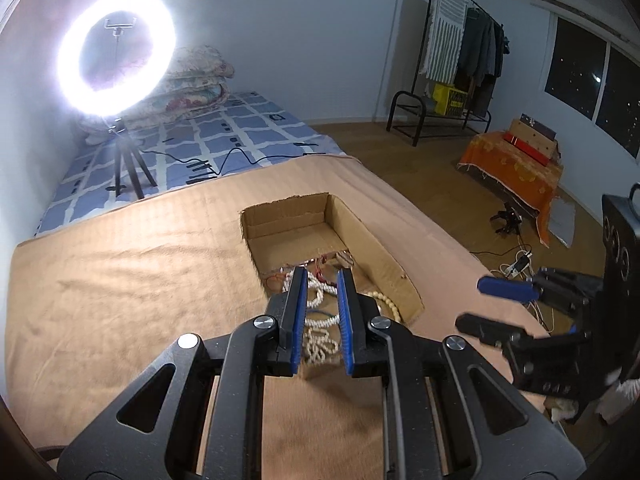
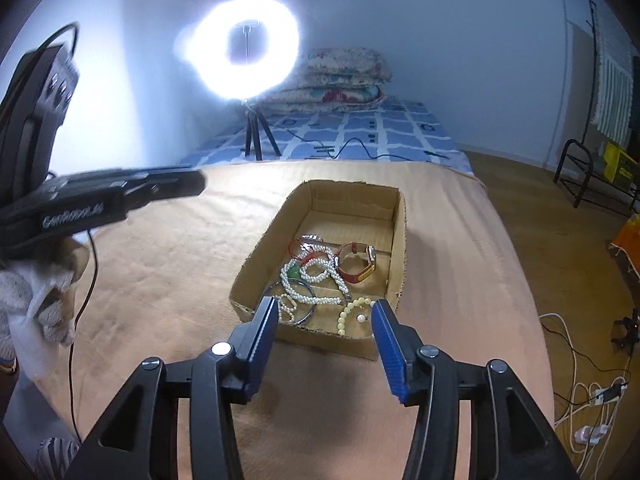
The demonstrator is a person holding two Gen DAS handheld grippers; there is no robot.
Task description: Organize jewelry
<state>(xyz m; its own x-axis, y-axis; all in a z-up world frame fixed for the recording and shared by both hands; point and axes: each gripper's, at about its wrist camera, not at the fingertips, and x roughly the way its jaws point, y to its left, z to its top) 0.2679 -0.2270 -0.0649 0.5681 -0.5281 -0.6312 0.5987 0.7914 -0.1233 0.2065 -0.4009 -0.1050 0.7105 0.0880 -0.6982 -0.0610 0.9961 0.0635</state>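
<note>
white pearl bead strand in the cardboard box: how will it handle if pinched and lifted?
The white pearl bead strand lies in loose loops, so it is probably floppy and will dangle. It overlaps the red cord, so it may snag. The round beads look slippery.

Right gripper (image 2: 324, 328) fingers (image 2: 262, 334) apart

An open cardboard box (image 2: 394, 240) sits in the middle of the frame. Inside lie tangled white pearl strands (image 2: 316, 276), a red-strapped watch (image 2: 356, 266), a thin metal bangle (image 2: 308, 312) and a yellowish bead bracelet (image 2: 348, 314).

"GenRobot.ai" on left hand-held gripper (image 2: 202, 184)
</note>
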